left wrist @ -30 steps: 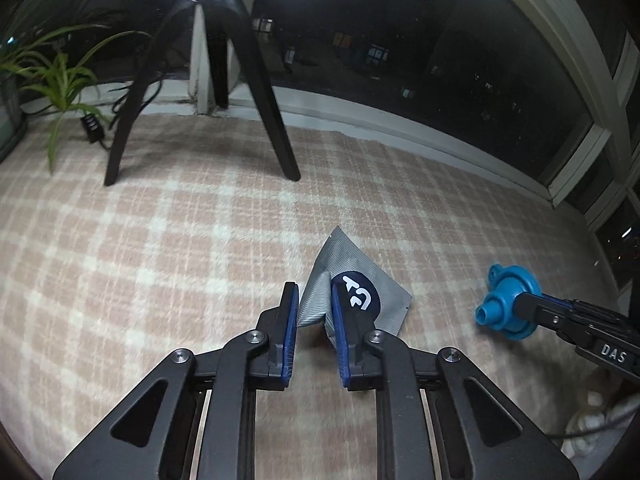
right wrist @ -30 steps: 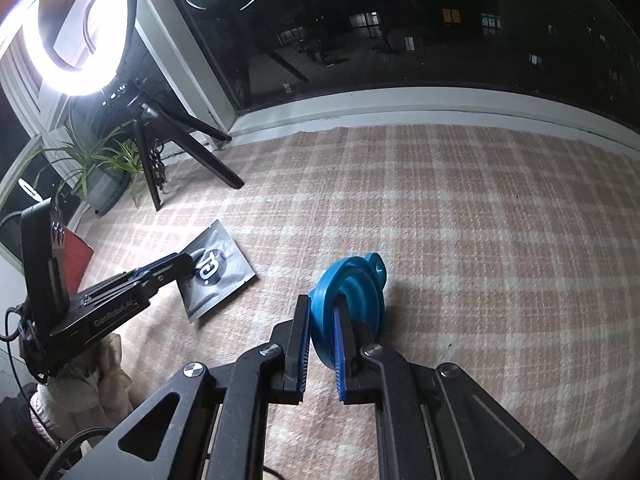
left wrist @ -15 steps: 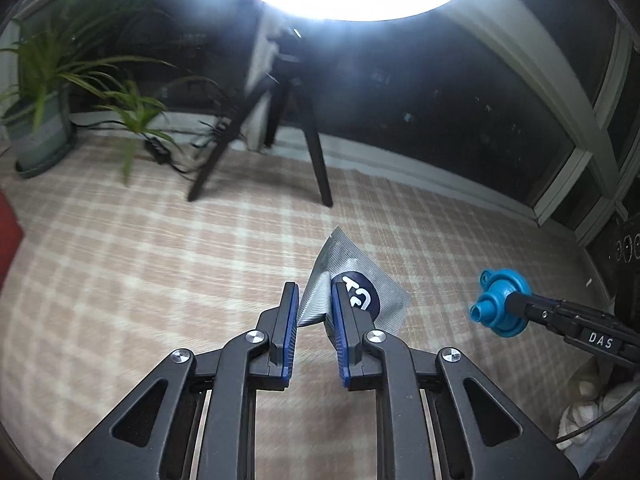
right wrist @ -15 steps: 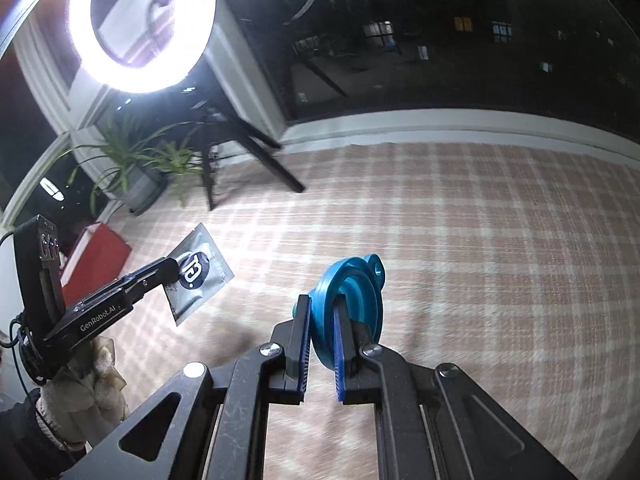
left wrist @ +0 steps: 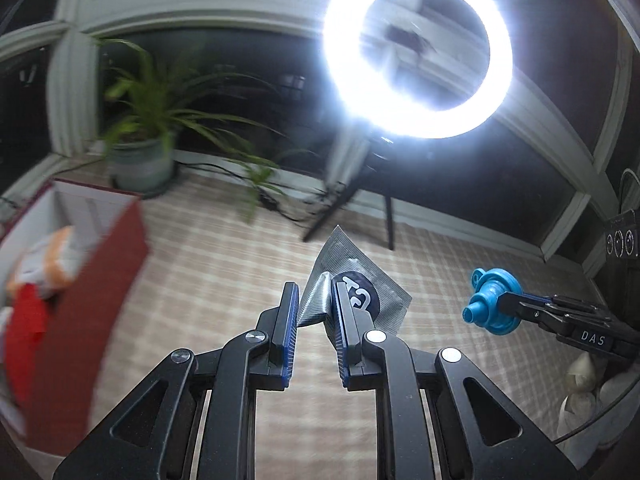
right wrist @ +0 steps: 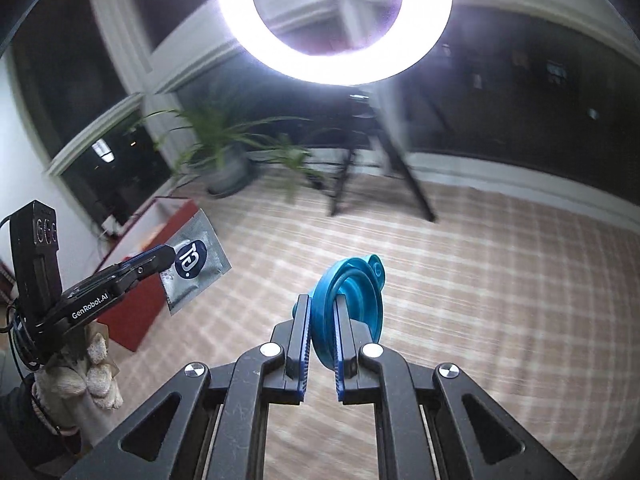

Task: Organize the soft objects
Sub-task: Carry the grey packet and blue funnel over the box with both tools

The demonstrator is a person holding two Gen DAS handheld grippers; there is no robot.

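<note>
A: Spotted at nine o'clock in the left wrist view: red box [left wrist: 86, 280], open-topped, something soft in orange and white already inside. Judged the drop target.

B: Agreed. Left gripper [left wrist: 316, 300] clamped on a corner of the grey foil pouch [left wrist: 362, 296], held up off the checked cloth [left wrist: 224, 272], fold pinched between the pads. Best carried over the box rim toward nine o'clock before easing the grip; flat pouch, likely to flutter if let go high.

A: Further right, at three o'clock: right gripper [right wrist: 322, 308] closed on the blue silicone funnel [right wrist: 352, 300], rim squashed between the pads, also lifted clear. Worth waiting its turn, well apart, to avoid crowding the box.

B: Against a second ago: both pieces raised from near the cloth, cameras tipped upward, ring light [left wrist: 418, 54] filling twelve o'clock, potted plant [left wrist: 148, 128] and box newly swung into sight. Same grips throughout.
</note>
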